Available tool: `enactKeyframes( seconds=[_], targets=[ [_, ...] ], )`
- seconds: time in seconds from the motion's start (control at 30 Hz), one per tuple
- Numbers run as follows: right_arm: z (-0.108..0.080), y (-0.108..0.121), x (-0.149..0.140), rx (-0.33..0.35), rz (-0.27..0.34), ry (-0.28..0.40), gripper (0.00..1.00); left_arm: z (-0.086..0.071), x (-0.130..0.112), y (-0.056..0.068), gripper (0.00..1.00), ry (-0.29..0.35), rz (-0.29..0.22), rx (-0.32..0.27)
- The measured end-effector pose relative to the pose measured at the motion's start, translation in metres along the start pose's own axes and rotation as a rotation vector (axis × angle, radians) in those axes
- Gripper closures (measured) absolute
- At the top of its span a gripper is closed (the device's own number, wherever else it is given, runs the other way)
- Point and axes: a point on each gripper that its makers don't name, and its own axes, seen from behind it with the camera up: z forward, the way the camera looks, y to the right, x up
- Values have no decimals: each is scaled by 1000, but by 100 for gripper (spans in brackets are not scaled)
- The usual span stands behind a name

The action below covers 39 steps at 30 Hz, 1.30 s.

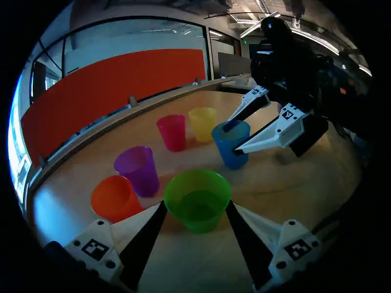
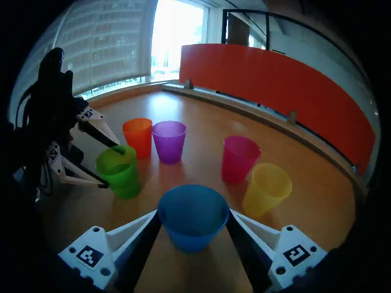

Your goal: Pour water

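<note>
In the left gripper view, the left gripper [image 1: 195, 207] has its two fingers closed against the sides of a green translucent plastic cup [image 1: 197, 195], which stands low in the middle of the wooden counter [image 1: 293, 180]. The cup's lower part looks darker, as if it holds some water, though I cannot be sure. Farther off, the right gripper [image 1: 232, 138] pinches a blue translucent plastic cup [image 1: 229, 146], one finger behind it and one in front. Both cups appear to rest on the counter, so I judge the step in hand to be the grasp, with the pour not yet begun. The next move calls for raising one cup, bringing its rim over the other's mouth, and tipping it slowly while the other is held upright.

An orange plastic cup [image 1: 113, 198] and a purple plastic cup [image 1: 139, 171] stand just beside the green one on its left. A pink plastic cup [image 1: 172, 133] and a yellow plastic cup [image 1: 203, 124] stand beyond, near the blue one. A red wall panel [image 1: 112, 93] runs behind the counter.

In the right gripper view, the right gripper's fingers press on either side of the blue cup, near and central. Whether that cup holds water I cannot tell. The left gripper holds the green cup off to the left, with the counter between the two cups bare. The orange and purple cups sit close behind the green one and could be knocked if it swings back. The yellow cup stands just beside the right finger and could be clipped when the blue cup moves.
</note>
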Motion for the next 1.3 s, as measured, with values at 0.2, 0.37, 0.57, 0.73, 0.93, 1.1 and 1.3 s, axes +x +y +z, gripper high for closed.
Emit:
enactKeyframes(
  seconds=[0.2,0.37,0.57,0.73,0.93,1.1,1.3],
  targets=[
    [1,1,-2,0,6,0,8,-5,1,-1,11,-10,28,4],
    [0,1,-3,1,8,2,7,-9,-2,-3,11,-24,50,17],
    [-1,1,-4,3,11,1,7,-16,-6,-8,11,-36,57,35],
    [-3,0,-8,1,4,-13,7,-24,-7,-11,11,-36,56,49],
    [-5,0,-19,-12,-22,-45,7,-32,-9,-11,11,-40,57,62],
    [-6,-1,-23,-15,-19,-55,7,-38,-14,-14,11,-46,57,80],
    [-12,2,-28,-26,-14,-62,6,-48,-14,-17,11,-36,42,98]
  ],
)
